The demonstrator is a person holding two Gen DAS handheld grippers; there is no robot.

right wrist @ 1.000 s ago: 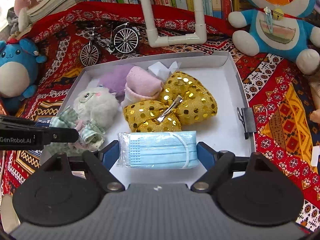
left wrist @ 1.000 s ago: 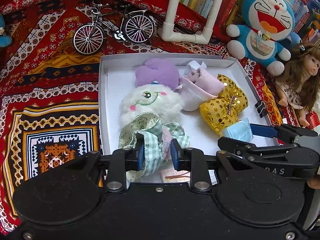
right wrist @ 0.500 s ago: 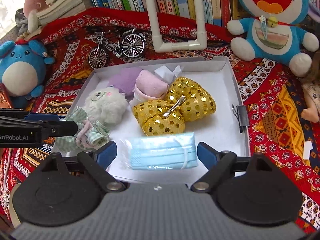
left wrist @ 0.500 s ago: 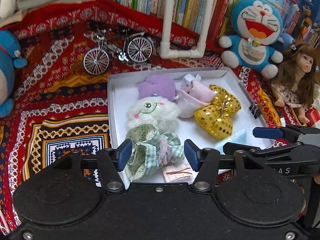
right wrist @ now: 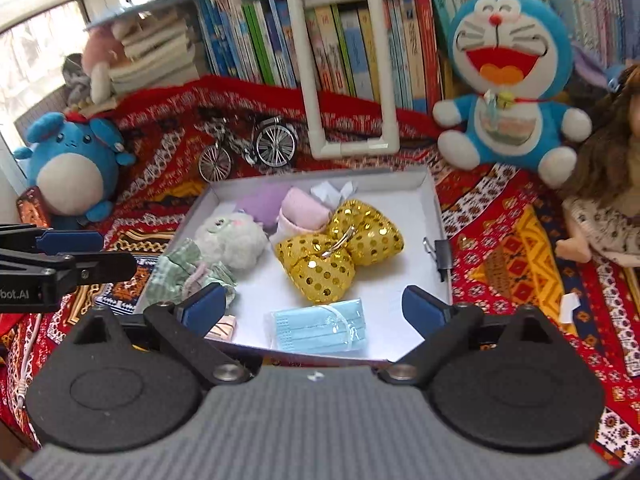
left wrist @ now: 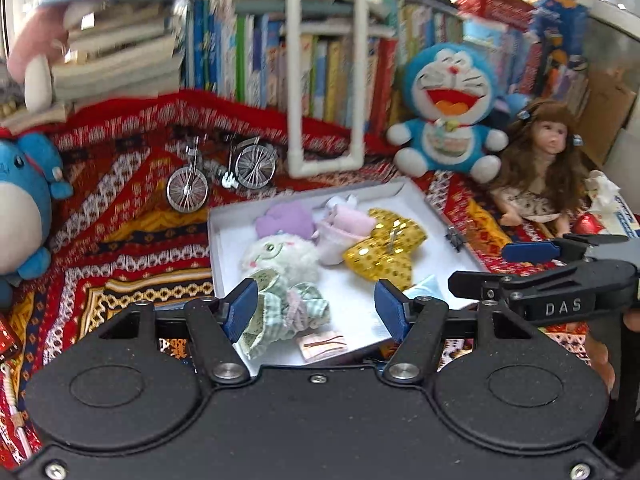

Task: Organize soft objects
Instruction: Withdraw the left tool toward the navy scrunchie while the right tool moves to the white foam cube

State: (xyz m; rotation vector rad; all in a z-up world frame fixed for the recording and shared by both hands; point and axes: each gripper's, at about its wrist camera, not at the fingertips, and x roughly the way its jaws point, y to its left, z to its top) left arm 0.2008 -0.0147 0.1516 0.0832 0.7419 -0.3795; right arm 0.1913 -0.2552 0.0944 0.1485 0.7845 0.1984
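Both my claws lifted back from the white box, left claw just opened off green checked cloth at lower centre, right claw widened, released, blue mask lying below gold sequin bow, "DAS" lettering at right.

"das" on the right claw; "bot.ai" on the left claw.
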